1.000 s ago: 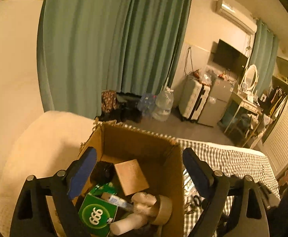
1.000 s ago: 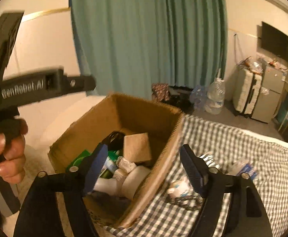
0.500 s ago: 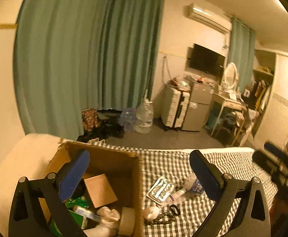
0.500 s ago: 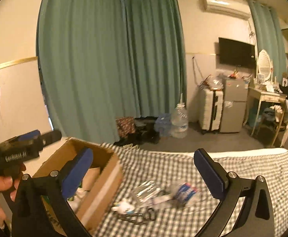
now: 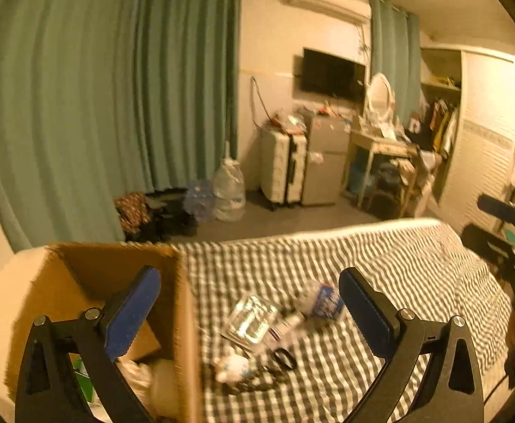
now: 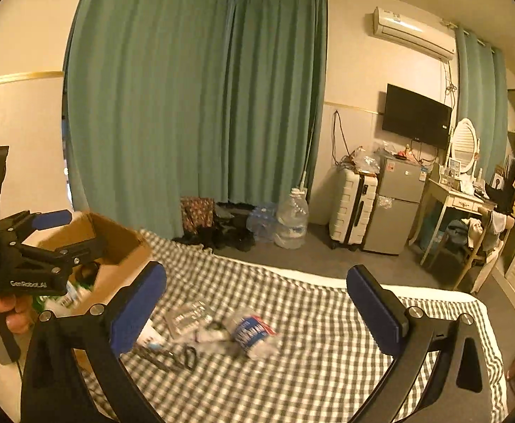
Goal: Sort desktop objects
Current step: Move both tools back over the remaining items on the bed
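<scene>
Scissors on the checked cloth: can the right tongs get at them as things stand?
Probably yes. The right tongs stand open and empty, and the scissors lie uncovered on the checked cloth, beside the cardboard box, with nothing above them.

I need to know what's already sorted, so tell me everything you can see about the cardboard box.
The cardboard box is plain brown corrugated card, open at the top and upright. It stands at the left end of the checked cloth, beside the loose clutter. Inside lie a small brown card piece, something green and pale blurred items. Nothing grips it; the left gripper hovers over its right wall.
</scene>
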Motion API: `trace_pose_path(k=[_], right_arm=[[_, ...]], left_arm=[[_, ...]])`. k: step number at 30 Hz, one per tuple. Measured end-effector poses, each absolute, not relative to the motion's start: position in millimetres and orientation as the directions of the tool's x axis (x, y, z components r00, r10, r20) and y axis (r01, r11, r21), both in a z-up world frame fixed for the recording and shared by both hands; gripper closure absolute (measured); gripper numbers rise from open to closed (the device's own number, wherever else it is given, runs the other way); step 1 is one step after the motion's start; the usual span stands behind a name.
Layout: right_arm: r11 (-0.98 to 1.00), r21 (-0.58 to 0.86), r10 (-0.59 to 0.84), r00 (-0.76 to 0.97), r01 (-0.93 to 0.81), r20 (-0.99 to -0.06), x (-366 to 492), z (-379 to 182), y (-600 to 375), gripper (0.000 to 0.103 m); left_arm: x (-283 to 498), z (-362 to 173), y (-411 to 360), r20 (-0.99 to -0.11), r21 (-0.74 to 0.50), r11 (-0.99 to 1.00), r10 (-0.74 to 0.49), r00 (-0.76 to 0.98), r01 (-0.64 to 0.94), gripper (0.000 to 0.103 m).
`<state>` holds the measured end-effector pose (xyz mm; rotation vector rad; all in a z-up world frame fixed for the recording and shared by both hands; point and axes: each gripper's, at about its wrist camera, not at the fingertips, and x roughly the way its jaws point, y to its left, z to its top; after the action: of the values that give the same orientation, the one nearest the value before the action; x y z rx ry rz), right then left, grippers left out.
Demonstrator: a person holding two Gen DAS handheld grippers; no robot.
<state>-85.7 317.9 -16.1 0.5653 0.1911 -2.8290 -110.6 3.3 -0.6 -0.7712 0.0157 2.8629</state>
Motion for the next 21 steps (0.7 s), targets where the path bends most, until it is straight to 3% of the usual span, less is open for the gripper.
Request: trace_pose_path(k=[3, 6, 13, 21], right_arm=[[-0.963, -0.059, -0.217, -0.889, 0.262, -0.404, -96.8, -32.0, 329.7, 0.0], [-0.968, -0.072, -0.187, -0.88, 0.242, -0.436, -110.6, -55.4, 336.5, 0.0], [-0.955, -0.043, -0.227, -0.818, 0.293, -0.529, -141.3, -98.3, 334.3, 0.0], [-0.939, -0.032, -0.264, -0.776, 0.343, -0.572, -159.7, -125.9, 328.7, 0.0]], left_arm=[[-119.2, -23.3, 26.2, -0.564, -0.009, -0.977, 0.18, -0.806, -0.212, 0.002], [-125.3, -46.4, 47.3, -0.608, 0.051, -0.971, 0.156, -0.779, -0.234, 0.012], [-146.4, -103.8, 70.6, -0.716, 0.146, -0.955, 0.078, -0.693, -0.258, 0.024], [-164.5, -139.7, 81.0, -0.753, 0.229, -0.959, -0.065, -0.655, -0.169, 0.026]])
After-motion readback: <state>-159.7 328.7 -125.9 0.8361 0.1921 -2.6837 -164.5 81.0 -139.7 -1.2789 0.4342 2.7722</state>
